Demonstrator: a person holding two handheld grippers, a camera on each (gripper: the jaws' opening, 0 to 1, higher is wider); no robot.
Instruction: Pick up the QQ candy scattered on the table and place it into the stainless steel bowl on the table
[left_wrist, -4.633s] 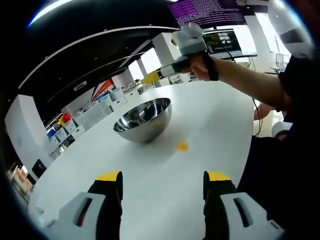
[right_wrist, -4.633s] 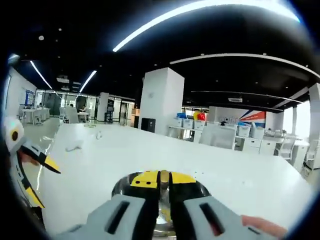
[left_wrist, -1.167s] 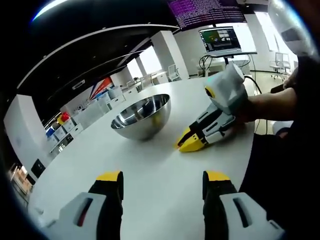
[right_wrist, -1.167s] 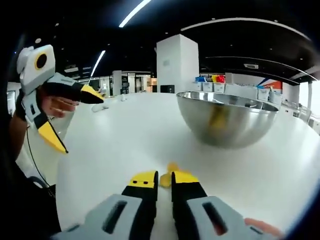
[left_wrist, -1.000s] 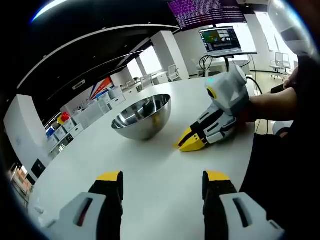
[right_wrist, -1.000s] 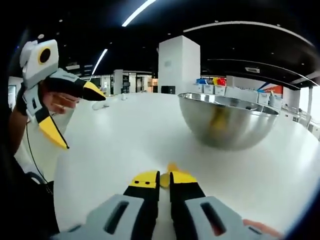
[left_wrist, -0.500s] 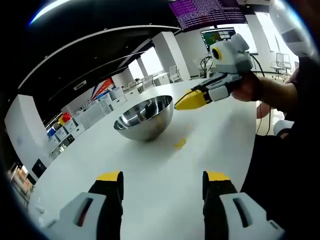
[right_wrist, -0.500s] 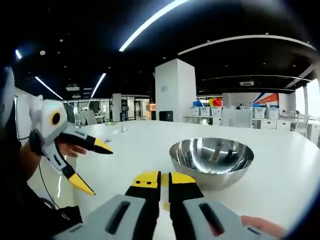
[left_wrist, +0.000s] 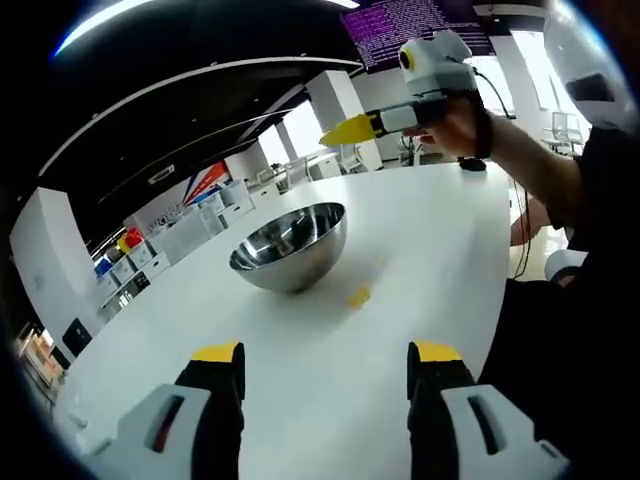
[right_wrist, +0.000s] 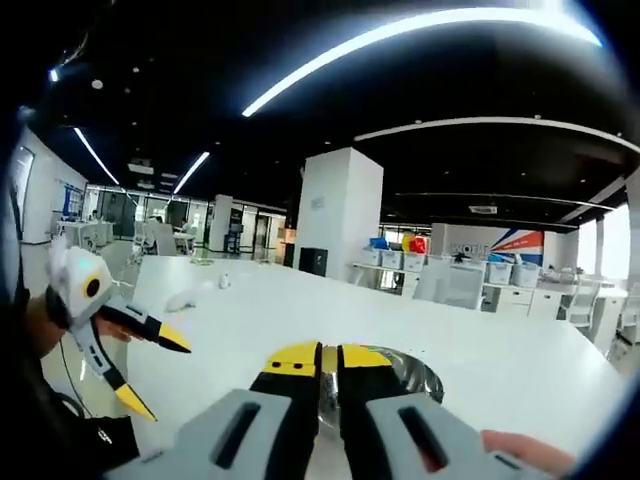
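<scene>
Right hand-held gripper (left_wrist: 345, 129) high above bowl (left_wrist: 289, 247); candy (left_wrist: 357, 296) beside bowl.

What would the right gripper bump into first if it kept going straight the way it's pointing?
Probably the stainless steel bowl. In the right gripper view, the right gripper has its jaws together, pointing at the bowl's rim just beyond the tips. In the left gripper view it hangs well above the bowl, so it might pass over the rim; depth is unclear.
</scene>
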